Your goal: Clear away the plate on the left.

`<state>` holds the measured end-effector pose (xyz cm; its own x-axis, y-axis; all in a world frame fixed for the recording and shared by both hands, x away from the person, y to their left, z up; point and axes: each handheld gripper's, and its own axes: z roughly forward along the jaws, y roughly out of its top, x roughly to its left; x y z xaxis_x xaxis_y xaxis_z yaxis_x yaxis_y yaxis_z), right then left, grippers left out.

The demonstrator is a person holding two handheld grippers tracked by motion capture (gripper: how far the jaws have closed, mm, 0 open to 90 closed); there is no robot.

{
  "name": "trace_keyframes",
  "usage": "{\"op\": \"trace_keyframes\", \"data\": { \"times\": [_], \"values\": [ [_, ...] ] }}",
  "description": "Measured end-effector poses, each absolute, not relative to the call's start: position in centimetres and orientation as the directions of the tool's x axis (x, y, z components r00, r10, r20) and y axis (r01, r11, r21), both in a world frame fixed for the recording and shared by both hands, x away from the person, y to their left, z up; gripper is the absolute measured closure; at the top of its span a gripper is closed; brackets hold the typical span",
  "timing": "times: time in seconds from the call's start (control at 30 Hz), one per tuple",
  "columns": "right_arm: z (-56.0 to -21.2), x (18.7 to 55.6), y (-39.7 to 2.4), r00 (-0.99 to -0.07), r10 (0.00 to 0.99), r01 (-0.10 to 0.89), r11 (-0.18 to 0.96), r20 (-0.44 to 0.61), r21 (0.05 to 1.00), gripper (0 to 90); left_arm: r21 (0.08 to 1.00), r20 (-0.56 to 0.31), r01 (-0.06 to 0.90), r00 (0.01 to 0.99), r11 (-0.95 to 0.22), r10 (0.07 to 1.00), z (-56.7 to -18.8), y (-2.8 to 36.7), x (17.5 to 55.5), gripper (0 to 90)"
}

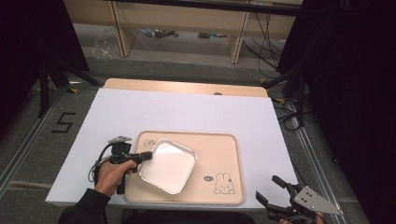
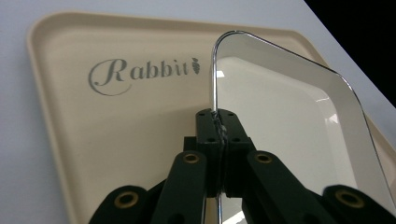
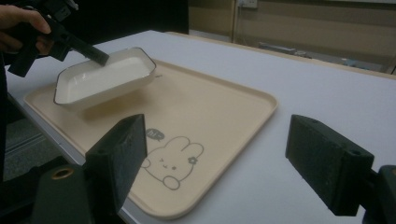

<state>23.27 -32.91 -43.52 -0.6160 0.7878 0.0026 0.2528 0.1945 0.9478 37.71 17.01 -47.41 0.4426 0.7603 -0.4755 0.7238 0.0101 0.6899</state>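
Observation:
A white square dish (image 1: 167,166) with a dark rim hangs tilted just above the beige rabbit tray (image 1: 219,149). My left gripper (image 1: 145,155) is shut on the dish's left rim. In the left gripper view the jaws pinch the thin rim of the dish (image 2: 280,121) at the gripper's tip (image 2: 218,125), with the tray's "Rabbit" lettering (image 2: 140,74) behind. The right gripper view has the dish (image 3: 105,77) lifted off the tray (image 3: 210,107), held by the left gripper (image 3: 99,57). My right gripper (image 1: 275,191) stands open off the table's front right corner; between its pads (image 3: 123,154) there is nothing.
The tray lies on a white table (image 1: 187,109) with a wooden strip along the far edge. A rabbit drawing (image 1: 223,183) marks the tray's near right corner. Black stands and cables flank the table on the floor. A shelf unit stands beyond.

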Motion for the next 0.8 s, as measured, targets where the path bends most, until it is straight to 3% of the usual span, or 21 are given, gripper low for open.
{"op": "trace_keyframes", "data": {
  "times": [0.43,0.53,0.73,0.77,0.8],
  "values": [
    [-43.5,23.3,-32.9,-0.617,0.787,0.251,0.196,0.001,0.948,21.3,0.671,-0.461,0.740,0.460,-0.041,0.759,-48.4,14.5,38.3,87.8],
    [-43.7,23.4,-32.6,-0.628,0.777,0.257,0.152,0.046,0.954,21.3,0.665,-0.460,0.745,0.463,-0.051,0.757,-48.8,13.7,38.4,87.7],
    [-43.5,23.2,-32.9,-0.619,0.786,0.257,0.195,0.006,0.946,21.3,0.654,-0.461,0.754,0.466,-0.066,0.755,-49.3,12.8,38.4,87.6],
    [-43.6,23.1,-32.7,-0.628,0.776,0.287,0.166,0.054,0.943,21.4,0.653,-0.468,0.755,0.460,-0.055,0.755,-49.5,12.6,38.4,87.5],
    [-43.5,23.2,-32.9,-0.625,0.781,0.268,0.190,0.021,0.945,21.4,0.677,-0.470,0.733,0.504,-0.070,0.725,-49.7,12.6,38.6,87.3]
  ]
}}
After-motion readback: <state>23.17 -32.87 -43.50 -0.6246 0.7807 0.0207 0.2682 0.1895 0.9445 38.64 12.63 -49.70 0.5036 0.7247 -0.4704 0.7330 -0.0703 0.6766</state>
